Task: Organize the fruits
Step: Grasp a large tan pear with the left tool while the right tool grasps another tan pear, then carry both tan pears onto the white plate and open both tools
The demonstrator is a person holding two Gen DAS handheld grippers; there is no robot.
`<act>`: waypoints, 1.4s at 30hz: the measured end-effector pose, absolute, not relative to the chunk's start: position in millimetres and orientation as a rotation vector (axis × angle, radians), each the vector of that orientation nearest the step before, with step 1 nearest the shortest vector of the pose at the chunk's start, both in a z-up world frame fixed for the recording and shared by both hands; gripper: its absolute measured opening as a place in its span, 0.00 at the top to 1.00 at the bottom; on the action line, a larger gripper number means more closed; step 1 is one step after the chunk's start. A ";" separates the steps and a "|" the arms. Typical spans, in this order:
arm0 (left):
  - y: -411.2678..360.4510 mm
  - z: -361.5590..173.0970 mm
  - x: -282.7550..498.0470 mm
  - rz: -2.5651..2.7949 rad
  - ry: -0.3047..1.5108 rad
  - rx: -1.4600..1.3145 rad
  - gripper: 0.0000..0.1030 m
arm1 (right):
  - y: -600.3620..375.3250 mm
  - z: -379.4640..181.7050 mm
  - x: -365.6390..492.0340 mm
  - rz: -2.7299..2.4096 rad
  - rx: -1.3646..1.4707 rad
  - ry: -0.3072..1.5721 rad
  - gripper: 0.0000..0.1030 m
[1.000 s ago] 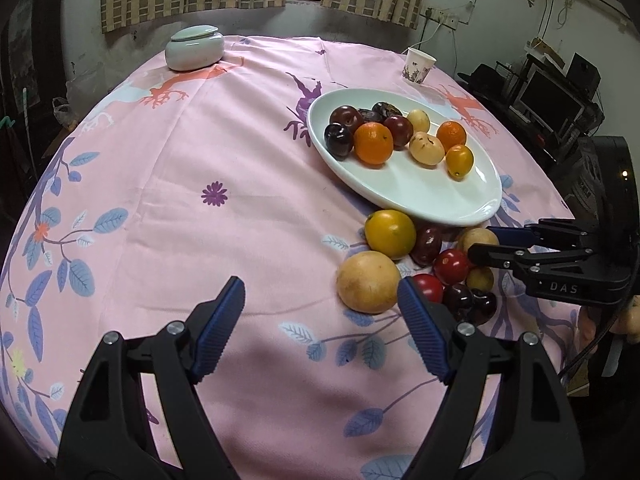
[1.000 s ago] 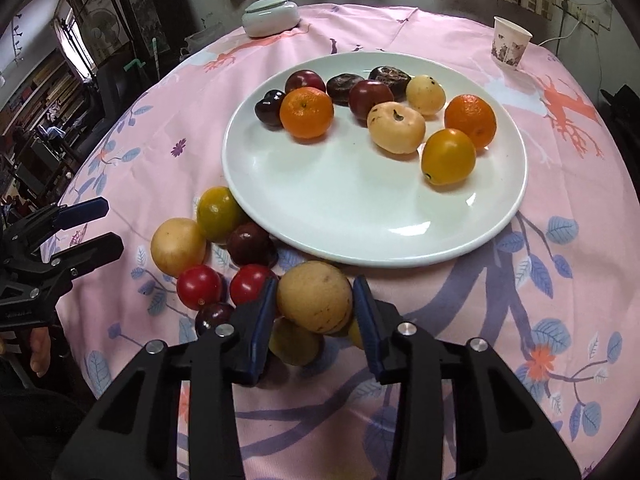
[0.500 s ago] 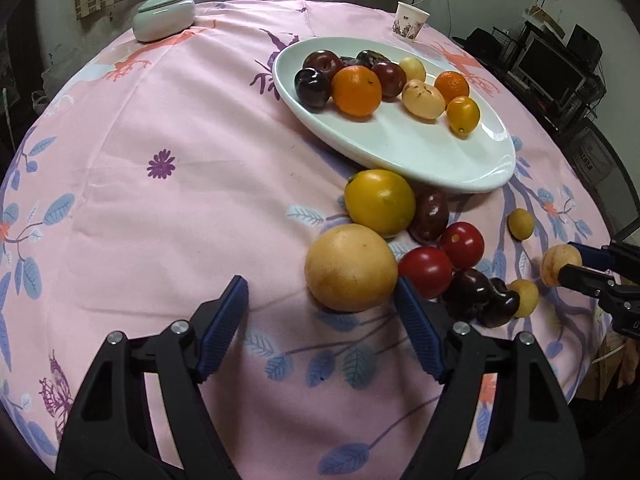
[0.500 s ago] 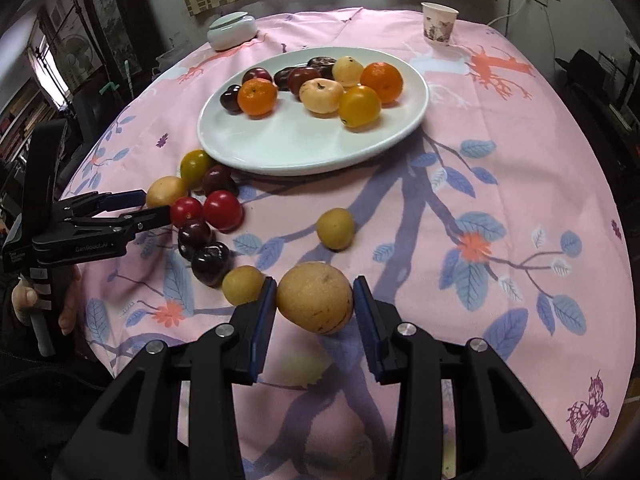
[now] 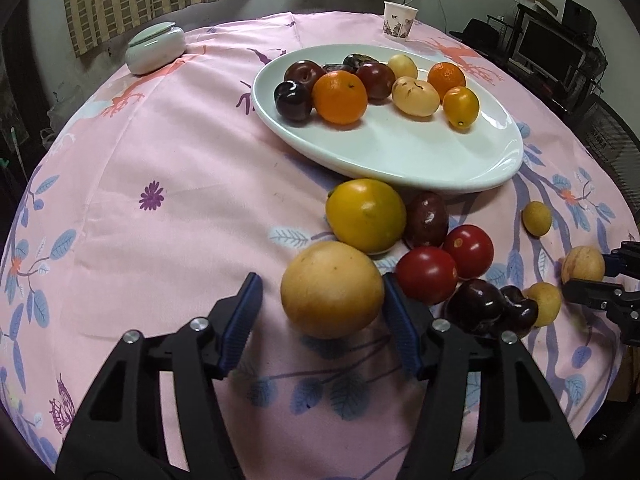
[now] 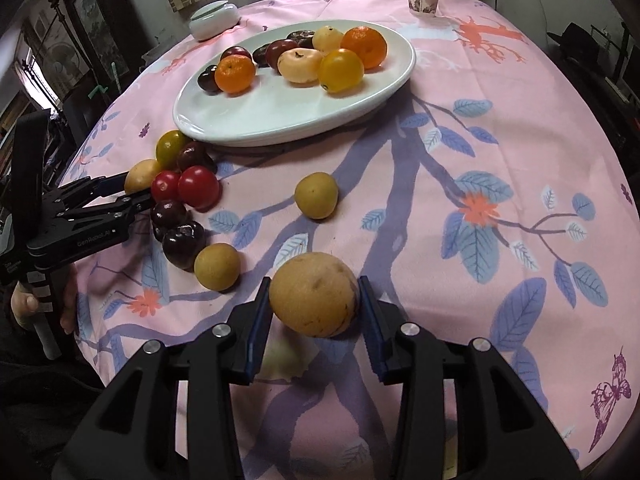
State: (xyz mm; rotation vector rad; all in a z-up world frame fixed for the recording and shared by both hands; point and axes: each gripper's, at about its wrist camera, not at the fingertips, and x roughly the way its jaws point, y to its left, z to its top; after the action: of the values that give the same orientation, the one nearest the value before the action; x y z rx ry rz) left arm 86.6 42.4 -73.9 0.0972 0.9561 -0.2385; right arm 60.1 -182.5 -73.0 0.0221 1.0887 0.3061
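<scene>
While closing left claw [image 5: 322, 312] around tan fruit [image 5: 332, 289], right claw [image 6: 314, 312] opening slightly, brown fruit [image 6: 314, 300] between pads; next, lift toward plate [image 5: 400, 152].

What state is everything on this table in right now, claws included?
Left claw, closing around the pale round fruit, not gripping yet.
Pale round fruit, resting on the cloth between that claw's fingers.
Right claw, shut on the tan fruit.
Tan fruit, held just above the cloth.
White plate, partly filled with fruit.
Paper cup, upright.
Lidded jar, lid on.
Red tomatoes, loose on the cloth.
</scene>
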 end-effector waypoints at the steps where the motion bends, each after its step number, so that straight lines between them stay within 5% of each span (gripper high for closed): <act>1: 42.1 -72.8 85.4 -0.254 0.955 0.093 0.55 | -182.3 -72.0 58.7 0.303 0.021 1.086 0.59; 22: 58.4 -16.2 64.9 -0.293 0.873 0.016 0.55 | -158.9 -48.3 75.3 0.377 0.020 1.019 0.59; 33: 9.6 18.5 133.6 -0.371 0.851 0.070 0.55 | -172.4 -16.4 132.7 0.376 0.006 0.935 0.59; 42: -26.8 -7.6 183.3 -0.356 0.918 0.103 0.55 | -179.6 -26.8 199.9 0.277 -0.048 0.904 0.60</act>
State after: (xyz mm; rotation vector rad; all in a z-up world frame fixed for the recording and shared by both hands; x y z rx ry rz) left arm 183.3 -26.8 -7.6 0.1034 0.9180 -0.3560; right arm 199.9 -179.6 -26.8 -0.0476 0.9041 0.2767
